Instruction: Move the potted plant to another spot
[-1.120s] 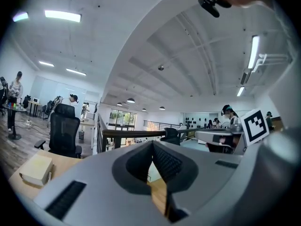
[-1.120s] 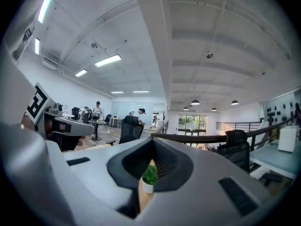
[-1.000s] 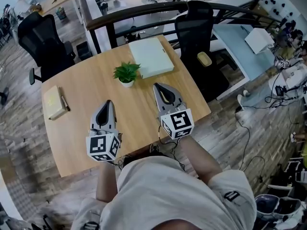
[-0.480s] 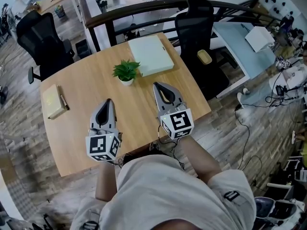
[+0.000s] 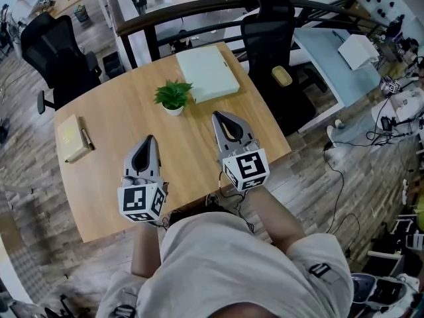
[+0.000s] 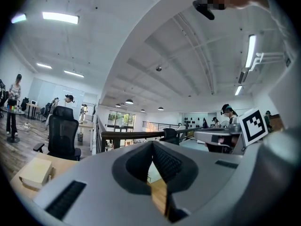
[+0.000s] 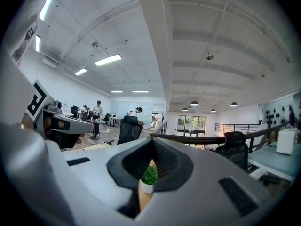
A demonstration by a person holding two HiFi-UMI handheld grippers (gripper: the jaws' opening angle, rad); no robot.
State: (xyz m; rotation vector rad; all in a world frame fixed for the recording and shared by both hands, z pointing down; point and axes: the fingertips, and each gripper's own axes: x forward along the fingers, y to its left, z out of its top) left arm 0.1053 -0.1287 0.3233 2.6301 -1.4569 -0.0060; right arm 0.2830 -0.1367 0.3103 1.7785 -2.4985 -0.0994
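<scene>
Nothing has moved; potted plant [image 5: 173,98] stands upright.

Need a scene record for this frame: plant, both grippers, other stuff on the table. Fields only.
plant: potted plant, white pot, upright on the wooden table, nothing touching it
left: left gripper shut, empty, over the table's near side
right: right gripper shut, empty, short of the plant, which shows ahead of its jaws in the right gripper view
others: pale green box beyond the plant; notebook with pen at the table's left side
task: not started
</scene>
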